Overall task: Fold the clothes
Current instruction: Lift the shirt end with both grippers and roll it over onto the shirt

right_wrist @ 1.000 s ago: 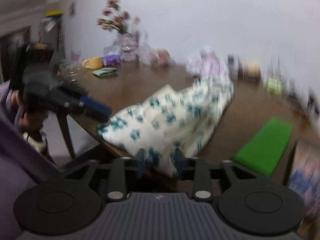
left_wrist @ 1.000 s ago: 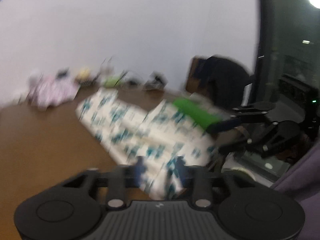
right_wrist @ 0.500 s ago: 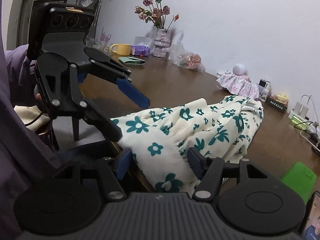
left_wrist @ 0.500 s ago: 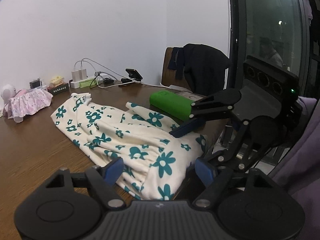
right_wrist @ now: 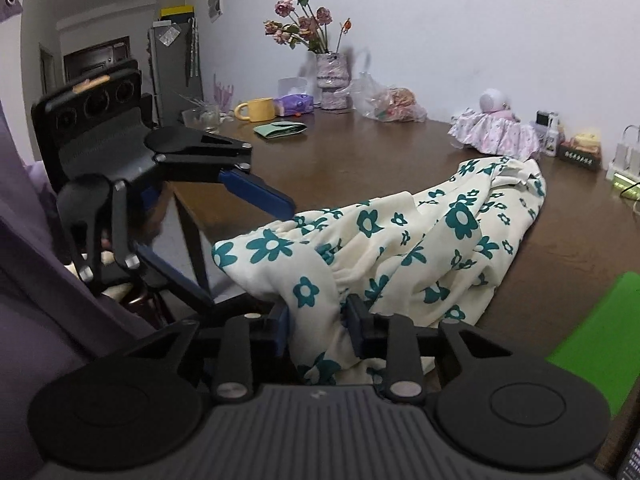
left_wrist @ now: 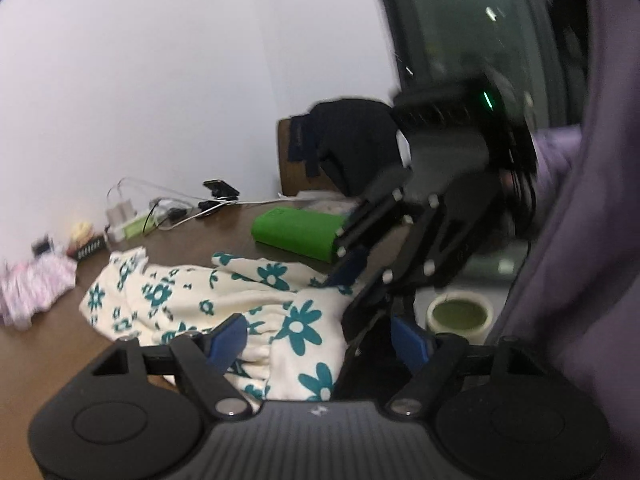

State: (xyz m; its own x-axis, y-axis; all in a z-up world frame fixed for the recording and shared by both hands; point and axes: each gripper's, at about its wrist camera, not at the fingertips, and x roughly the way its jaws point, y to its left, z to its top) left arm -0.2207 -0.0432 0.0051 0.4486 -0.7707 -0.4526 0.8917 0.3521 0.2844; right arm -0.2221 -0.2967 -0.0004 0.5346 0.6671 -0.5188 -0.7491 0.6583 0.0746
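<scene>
While right claw (right_wrist: 316, 330) pinches floral garment (right_wrist: 400, 248), left claw (left_wrist: 320, 338) spread.

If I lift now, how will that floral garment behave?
Probably floppy: the floral garment lies in soft bunched folds. Likely light, being thin cloth. The right gripper is shut on its gathered edge, so the rest may sag and drag across the table.

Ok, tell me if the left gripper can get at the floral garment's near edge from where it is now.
Probably yes: the left gripper is open, with the floral garment bunched between its fingers at the table edge. The right gripper crowds the same hem.
</scene>
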